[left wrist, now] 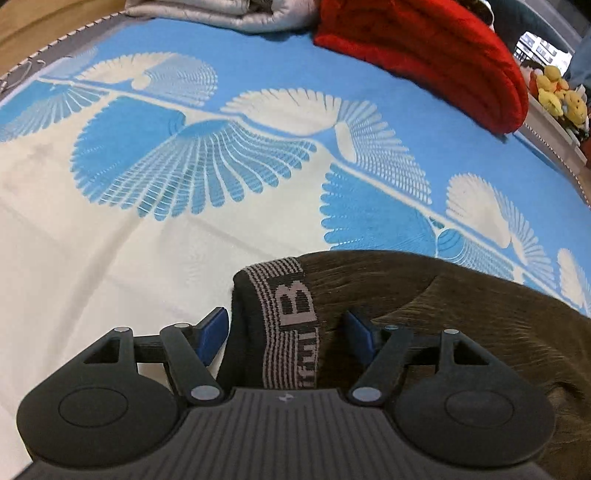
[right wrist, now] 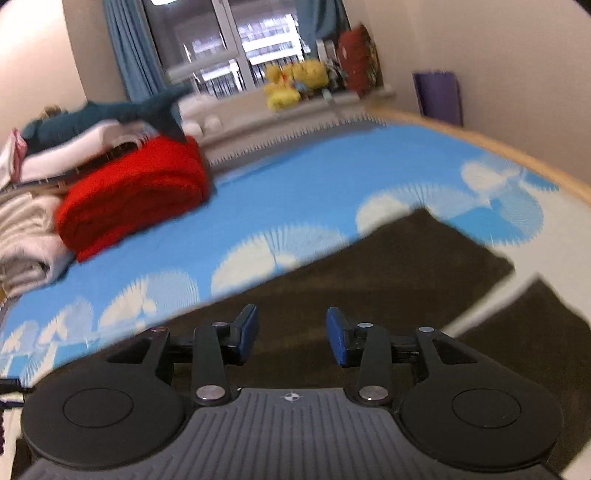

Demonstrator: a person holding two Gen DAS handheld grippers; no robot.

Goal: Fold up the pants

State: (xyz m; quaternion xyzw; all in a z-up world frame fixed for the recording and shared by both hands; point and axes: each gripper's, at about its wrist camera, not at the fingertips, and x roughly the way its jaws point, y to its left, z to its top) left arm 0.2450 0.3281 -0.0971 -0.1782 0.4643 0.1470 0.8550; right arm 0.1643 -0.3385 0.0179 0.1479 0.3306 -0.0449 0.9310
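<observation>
Dark brown pants (left wrist: pixel 443 314) lie on a blue and white patterned bed cover (left wrist: pixel 184 240). Their black waistband (left wrist: pixel 291 317) with grey lettering sits between the blue pads of my left gripper (left wrist: pixel 284 332). The jaws stand wide apart on either side of the band without squeezing it. In the right wrist view the pants (right wrist: pixel 388 266) spread flat with two legs reaching to the right. My right gripper (right wrist: pixel 291 332) is open and empty, hovering over the pants. That view is blurred by motion.
A folded red blanket (left wrist: pixel 436 55) (right wrist: pixel 136 199) and grey and white folded bedding (left wrist: pixel 221 14) (right wrist: pixel 22 240) lie at the far side of the bed. Yellow plush toys (right wrist: pixel 291 81), a shark plush (right wrist: pixel 110 114) and a window are behind.
</observation>
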